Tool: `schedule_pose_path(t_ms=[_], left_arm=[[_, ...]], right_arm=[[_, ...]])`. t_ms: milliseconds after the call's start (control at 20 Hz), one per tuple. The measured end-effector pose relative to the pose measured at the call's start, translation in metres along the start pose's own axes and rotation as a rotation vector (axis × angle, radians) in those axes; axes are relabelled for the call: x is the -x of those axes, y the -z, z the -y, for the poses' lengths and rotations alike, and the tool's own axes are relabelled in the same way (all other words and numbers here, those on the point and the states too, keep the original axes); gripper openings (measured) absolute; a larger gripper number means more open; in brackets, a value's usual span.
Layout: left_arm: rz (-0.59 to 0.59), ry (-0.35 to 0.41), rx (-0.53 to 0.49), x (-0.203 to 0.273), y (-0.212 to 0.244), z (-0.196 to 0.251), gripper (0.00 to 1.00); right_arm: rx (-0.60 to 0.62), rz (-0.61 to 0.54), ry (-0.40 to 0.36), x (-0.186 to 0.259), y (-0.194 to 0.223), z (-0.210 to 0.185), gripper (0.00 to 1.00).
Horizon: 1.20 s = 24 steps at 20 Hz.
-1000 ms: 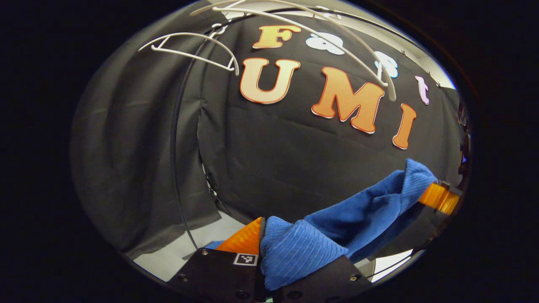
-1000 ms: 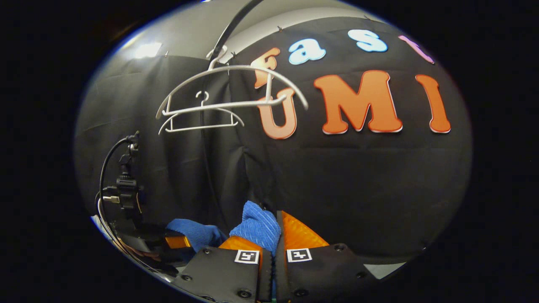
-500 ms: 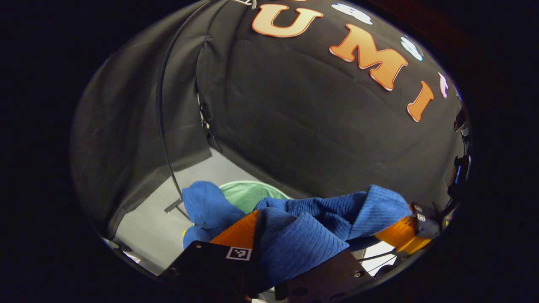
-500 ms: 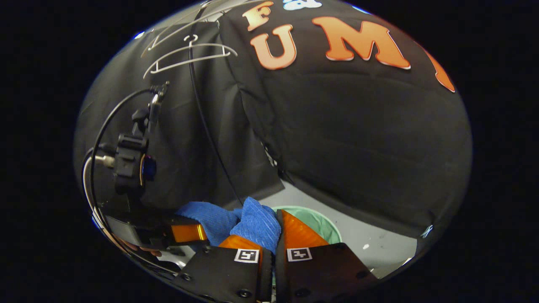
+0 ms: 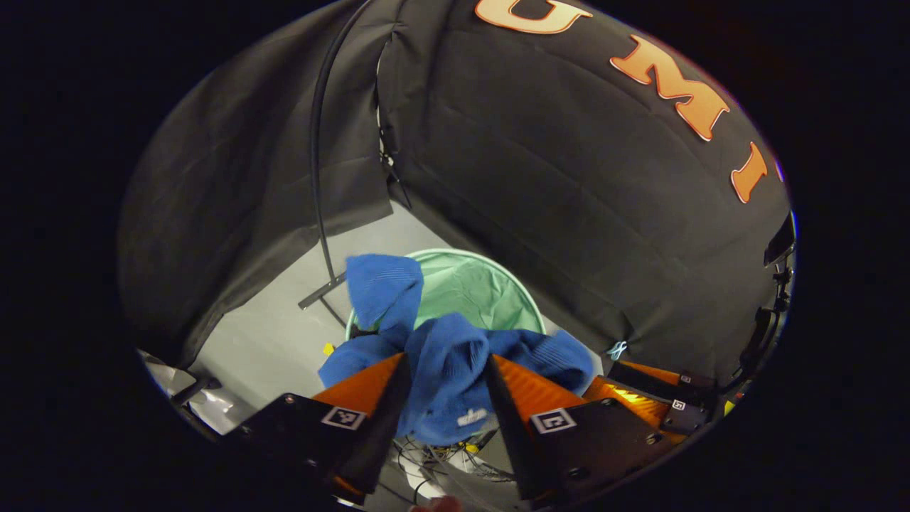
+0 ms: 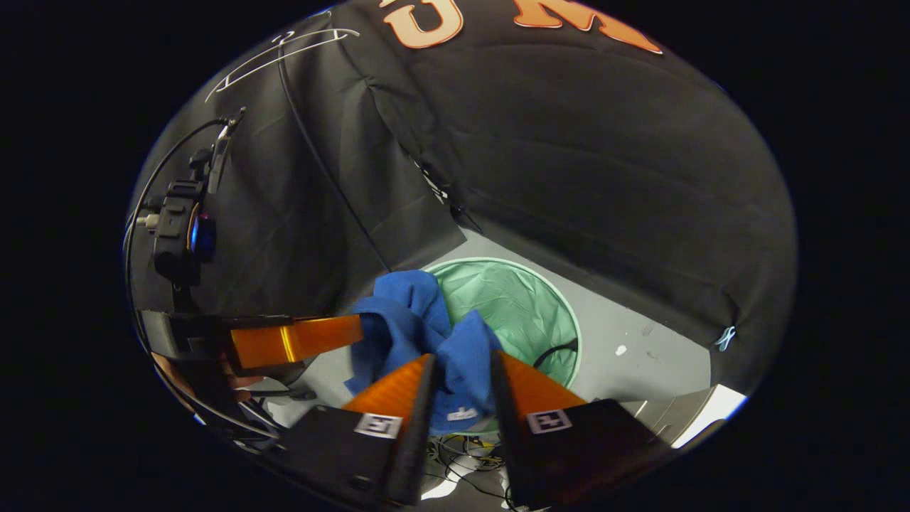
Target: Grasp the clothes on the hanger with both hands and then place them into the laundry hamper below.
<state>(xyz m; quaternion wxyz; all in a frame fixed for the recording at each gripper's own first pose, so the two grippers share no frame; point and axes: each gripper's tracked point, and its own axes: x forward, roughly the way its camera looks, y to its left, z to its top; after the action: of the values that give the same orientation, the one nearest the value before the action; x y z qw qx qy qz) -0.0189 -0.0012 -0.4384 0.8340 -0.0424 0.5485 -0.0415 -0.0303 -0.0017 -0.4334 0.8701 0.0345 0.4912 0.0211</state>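
Over on the left, the left gripper (image 5: 444, 363) has its jaws spread, and a soft blue ribbed-knit garment (image 5: 441, 355) bulges up between the fingers; whether both fingers actually press on the cloth, I cannot tell. One limp flap of the fabric stands up over the rim of the laundry hamper (image 5: 490, 284), a round pale-green tub with a crinkly, thin fabric lining and a light hoop rim, sitting on the grey floor (image 5: 270, 341). A thin black pole (image 5: 316, 163) curves up along the creased black cloth wall.

Moving right, the right gripper (image 6: 458, 366) is also parted, with the same blue knit bunched between its fingers, a small white tag on the fold; again, a firm pinch cannot be told. The garment hangs crumpled just above the hamper's near rim (image 6: 569, 334). The other gripper reaches in from the side, its fingertip against the cloth. High up, a slim white wire hanger (image 6: 277, 57) hangs bare.
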Motion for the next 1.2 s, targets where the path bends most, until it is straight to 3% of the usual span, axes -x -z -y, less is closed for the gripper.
schedule_pose_path(t_ms=[100,750,950,1200], left_arm=[[-0.002,-0.051,-0.008,0.004,0.005,-0.012,0.99],[0.065,-0.025,-0.063,0.031,0.006,-0.006,0.97],[0.144,-0.01,-0.059,0.056,-0.013,0.003,0.97],[0.312,-0.009,-0.063,0.117,-0.063,0.01,0.98]], right_arm=[[-0.015,-0.011,0.008,0.0,0.012,0.003,1.0],[-0.043,0.02,0.055,0.025,0.012,0.011,0.98],[-0.048,0.069,0.072,0.048,-0.002,0.015,0.98],[-0.043,0.208,0.083,0.091,-0.053,0.013,0.98]])
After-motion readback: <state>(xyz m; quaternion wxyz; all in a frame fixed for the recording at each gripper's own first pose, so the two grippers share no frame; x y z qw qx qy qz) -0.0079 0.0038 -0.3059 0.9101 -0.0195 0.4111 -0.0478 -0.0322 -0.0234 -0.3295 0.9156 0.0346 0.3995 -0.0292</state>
